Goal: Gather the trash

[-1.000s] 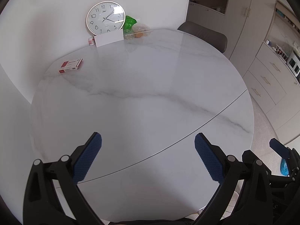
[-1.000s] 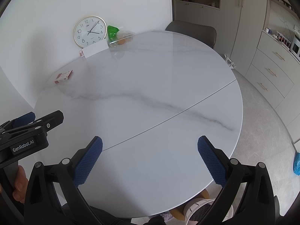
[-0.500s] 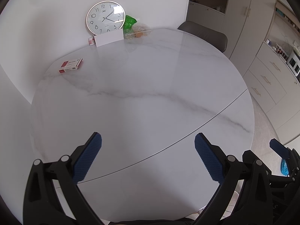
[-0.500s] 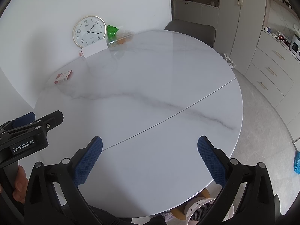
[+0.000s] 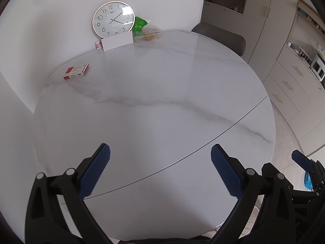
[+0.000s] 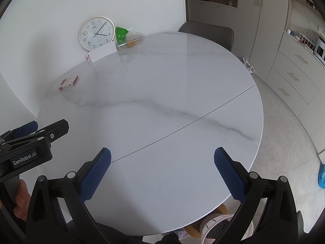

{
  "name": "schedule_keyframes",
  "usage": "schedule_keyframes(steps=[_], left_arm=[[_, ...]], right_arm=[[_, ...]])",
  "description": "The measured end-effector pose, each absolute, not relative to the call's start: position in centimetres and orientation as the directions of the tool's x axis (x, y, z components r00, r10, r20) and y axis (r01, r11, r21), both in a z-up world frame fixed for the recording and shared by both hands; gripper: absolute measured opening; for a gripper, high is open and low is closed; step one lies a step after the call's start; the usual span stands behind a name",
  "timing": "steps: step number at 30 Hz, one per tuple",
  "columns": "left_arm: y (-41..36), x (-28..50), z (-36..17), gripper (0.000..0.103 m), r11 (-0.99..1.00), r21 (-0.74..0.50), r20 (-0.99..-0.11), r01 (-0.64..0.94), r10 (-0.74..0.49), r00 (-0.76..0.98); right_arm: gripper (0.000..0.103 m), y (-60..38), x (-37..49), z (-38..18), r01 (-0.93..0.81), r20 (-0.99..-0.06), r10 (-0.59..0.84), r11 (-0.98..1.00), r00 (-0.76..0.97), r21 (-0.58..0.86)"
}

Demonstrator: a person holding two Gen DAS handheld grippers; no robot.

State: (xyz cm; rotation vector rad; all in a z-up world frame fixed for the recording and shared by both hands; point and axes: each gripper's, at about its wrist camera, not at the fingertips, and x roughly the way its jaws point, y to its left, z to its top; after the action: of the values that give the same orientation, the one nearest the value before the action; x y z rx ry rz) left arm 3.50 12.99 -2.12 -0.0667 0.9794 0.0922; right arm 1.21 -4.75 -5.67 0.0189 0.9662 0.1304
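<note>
My left gripper (image 5: 160, 152) is open and empty, held above the near part of a round white marble table (image 5: 162, 93). My right gripper (image 6: 162, 156) is open and empty too, above the near right part of the same table (image 6: 162, 89). A green bag (image 5: 139, 23) and a clear plastic bag with food scraps (image 5: 150, 33) lie at the table's far edge, also in the right wrist view (image 6: 121, 33). A small red and white box (image 5: 76, 71) lies at the far left, also in the right wrist view (image 6: 68, 82).
A wall clock (image 5: 113, 20) leans on the wall behind a white card (image 5: 117, 41), with a small bottle (image 5: 98, 45) beside it. A grey chair (image 5: 221, 35) stands behind the table. Cabinets (image 5: 288, 81) line the right. A blue bag (image 6: 322, 177) lies on the floor.
</note>
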Motion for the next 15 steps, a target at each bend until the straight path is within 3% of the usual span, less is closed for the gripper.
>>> schedule_keyframes(steps=[15], left_arm=[[13.06,3.58,-2.06,0.095,0.994,-0.023,-0.833,-0.109,0.041,0.552]], right_arm=[[0.101,-4.87,1.2,-5.65,-0.097,-0.82,0.119,0.992,0.56,0.077]])
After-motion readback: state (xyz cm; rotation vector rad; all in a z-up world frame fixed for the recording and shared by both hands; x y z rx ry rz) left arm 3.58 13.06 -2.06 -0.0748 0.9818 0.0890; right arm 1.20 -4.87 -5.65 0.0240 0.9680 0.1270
